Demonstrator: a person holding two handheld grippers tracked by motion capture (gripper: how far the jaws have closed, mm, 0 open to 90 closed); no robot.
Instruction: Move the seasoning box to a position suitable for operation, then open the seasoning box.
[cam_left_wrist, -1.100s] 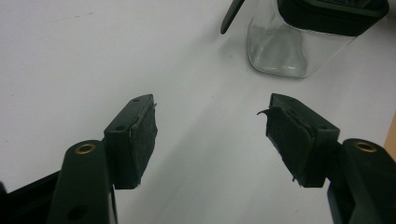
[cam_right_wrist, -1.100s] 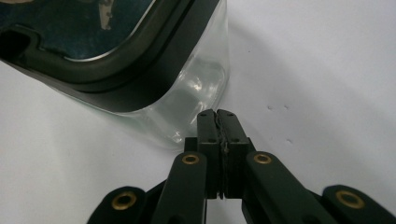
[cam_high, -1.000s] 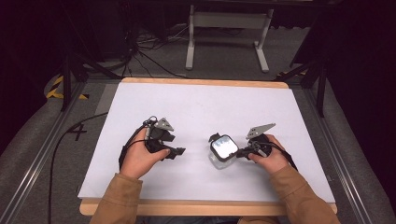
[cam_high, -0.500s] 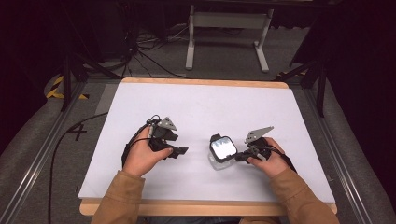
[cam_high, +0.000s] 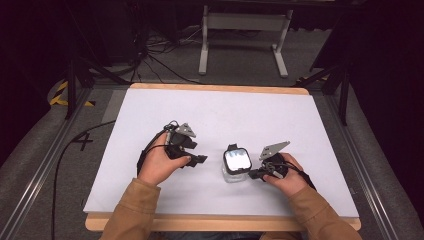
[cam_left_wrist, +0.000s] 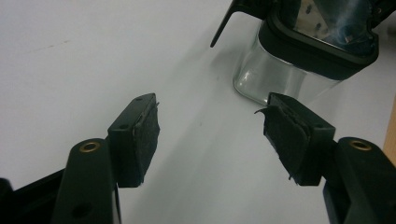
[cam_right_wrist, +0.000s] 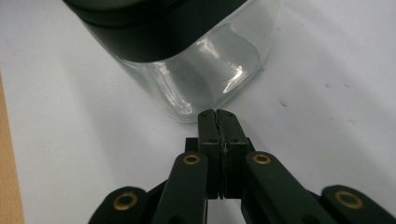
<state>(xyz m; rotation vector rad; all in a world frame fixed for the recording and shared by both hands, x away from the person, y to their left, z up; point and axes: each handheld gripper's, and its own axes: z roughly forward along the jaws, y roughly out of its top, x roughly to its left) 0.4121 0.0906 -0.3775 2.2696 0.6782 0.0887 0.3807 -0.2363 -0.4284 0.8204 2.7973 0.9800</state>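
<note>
A clear glass jar (cam_high: 235, 165) with a black-rimmed lid stands upright on the white table top (cam_high: 225, 115), between my two hands. My left gripper (cam_high: 200, 159) lies to its left, open and holding nothing; in the left gripper view the jar (cam_left_wrist: 285, 77) stands just beyond the tips of its jaws (cam_left_wrist: 210, 135), off to the right. My right gripper (cam_high: 252, 174) rests at the jar's right side with its jaws pressed together and nothing between them. In the right gripper view the closed tips (cam_right_wrist: 218, 116) sit right at the foot of the jar (cam_right_wrist: 196, 74), touching it or nearly so.
The white top rests on a wooden board (cam_high: 220, 89) whose edge shows along the far and near sides. Metal rails (cam_high: 50, 165) run along both sides of the table. Behind it stand a white frame (cam_high: 245, 25) and loose cables (cam_high: 150, 55) on the floor.
Both hands have drifted slightly toward the near edge of the table. The jar stays in place and neither gripper's jaws have changed.
</note>
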